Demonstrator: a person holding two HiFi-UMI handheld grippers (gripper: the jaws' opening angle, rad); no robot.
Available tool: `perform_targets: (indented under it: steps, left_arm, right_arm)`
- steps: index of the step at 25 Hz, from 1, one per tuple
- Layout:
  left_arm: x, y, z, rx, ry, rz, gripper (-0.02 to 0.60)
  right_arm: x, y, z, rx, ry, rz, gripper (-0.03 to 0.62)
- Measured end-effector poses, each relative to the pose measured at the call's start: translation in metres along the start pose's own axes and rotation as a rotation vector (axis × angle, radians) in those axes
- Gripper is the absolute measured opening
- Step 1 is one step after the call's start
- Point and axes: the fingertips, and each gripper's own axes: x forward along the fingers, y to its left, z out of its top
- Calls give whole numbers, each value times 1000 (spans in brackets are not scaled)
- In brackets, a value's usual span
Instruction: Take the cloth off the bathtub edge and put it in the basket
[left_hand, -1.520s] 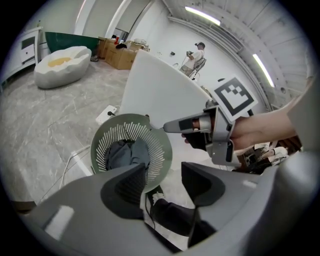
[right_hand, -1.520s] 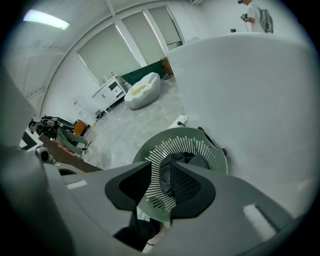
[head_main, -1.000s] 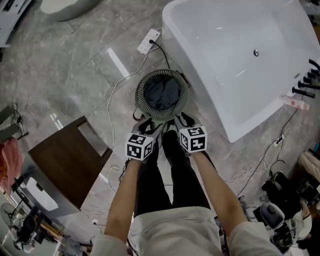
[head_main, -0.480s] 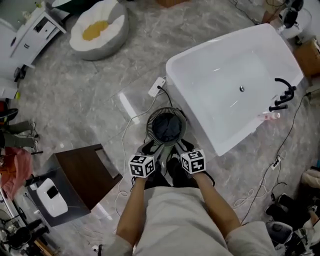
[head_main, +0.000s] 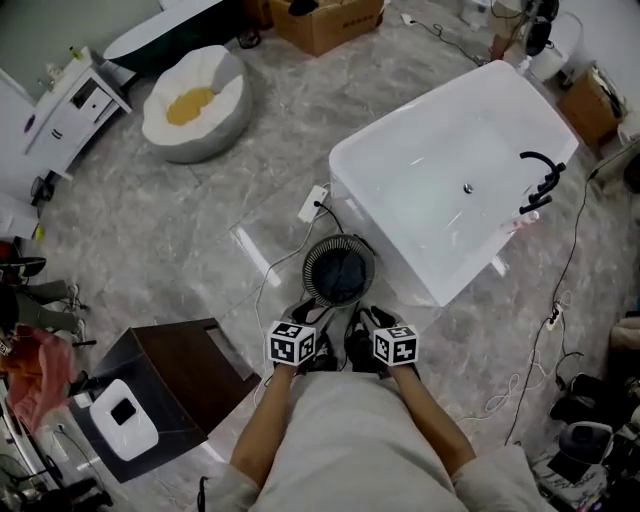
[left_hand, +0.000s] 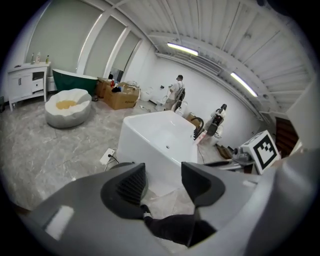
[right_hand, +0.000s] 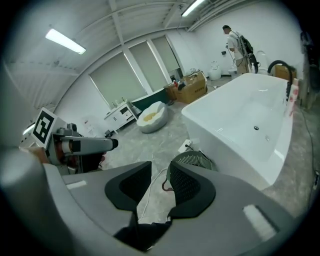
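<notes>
Fingers, left gripper: released, well apart, nothing between. Fingers, right gripper: released, narrow gap, nothing between. Cloth: dark, bunched, no clear long axis; lies inside basket, ahead of both grippers, about equally near to each. Basket: on floor, just beside near corner of bathtub. Bathtub edge: bare. Judgement: placement looks done; no further reach seems needed.
</notes>
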Motion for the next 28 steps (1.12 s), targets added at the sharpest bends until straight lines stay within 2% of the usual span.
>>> perform_targets:
  steps: [4, 11, 16, 19, 24, 28]
  left_arm:
    - [-23, -4, -28, 67, 41, -50, 279]
    - [-42, 5, -51, 89, 40, -76, 279]
    - [-52, 22, -48, 75, 10, -64, 279]
    - [-53, 29, -40, 48, -17, -54, 279]
    - [-44, 23, -36, 64, -5, -73, 279]
    - [-38, 17, -35, 71, -3, -75, 246]
  right_arm:
    - [-9, 24, -27, -3, -19, -21, 94]
    - [-8, 47, -44, -9, -83, -53, 94]
    - [-2, 69, -54, -49, -82, -39, 94]
    - [-5, 65, -48, -50, -95, -55, 94]
    - [-8, 56, -46, -48, -96, -80, 94]
    - [-7, 56, -47, -58, -80, -64, 94]
